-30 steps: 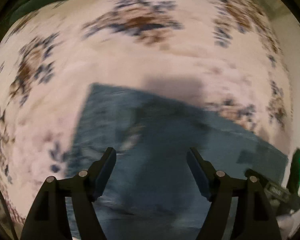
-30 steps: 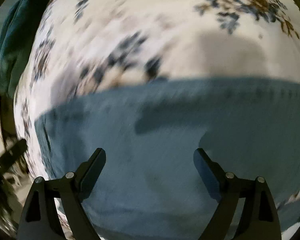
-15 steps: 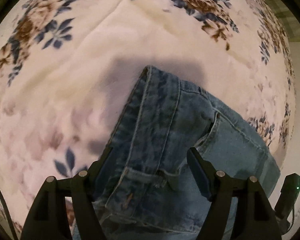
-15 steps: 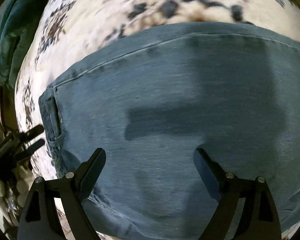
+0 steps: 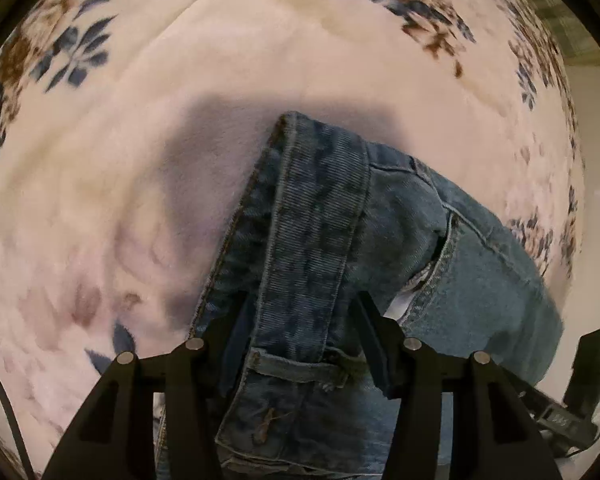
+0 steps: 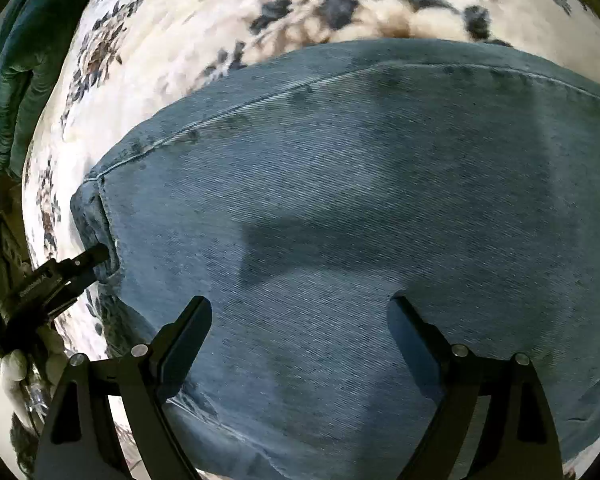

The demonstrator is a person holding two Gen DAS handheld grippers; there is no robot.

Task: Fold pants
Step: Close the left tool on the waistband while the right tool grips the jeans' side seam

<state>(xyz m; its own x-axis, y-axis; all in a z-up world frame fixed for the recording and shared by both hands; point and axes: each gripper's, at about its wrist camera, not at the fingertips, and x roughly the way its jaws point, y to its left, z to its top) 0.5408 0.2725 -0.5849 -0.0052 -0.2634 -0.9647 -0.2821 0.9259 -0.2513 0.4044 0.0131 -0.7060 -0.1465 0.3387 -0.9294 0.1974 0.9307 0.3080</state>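
Note:
Blue jeans [image 5: 320, 208] lie flat on a floral blanket [image 5: 140, 160]. In the left wrist view the waistband corner, with a belt loop [image 5: 296, 368] and a front pocket [image 5: 440, 264], runs up between the fingers. My left gripper [image 5: 300, 316] points steeply down with its jaws closing, one finger on each side of the waistband. In the right wrist view it shows at the jeans' left end, left gripper [image 6: 100, 256]. My right gripper [image 6: 300, 312] hangs open just over the broad denim of the jeans [image 6: 360, 200], with nothing pinched.
The blanket [image 6: 180, 40] spreads beyond the jeans on the far and left sides. A teal cloth [image 6: 12, 80] hangs at the far left edge. A person's hand [image 6: 12, 364] holds the left gripper. Part of the right gripper's body [image 5: 580, 392] shows at lower right.
My left gripper has dropped onto the waistband corner, and its fingers have drawn closer together around it. My right gripper has slid across the denim and come closer to it, still wide.

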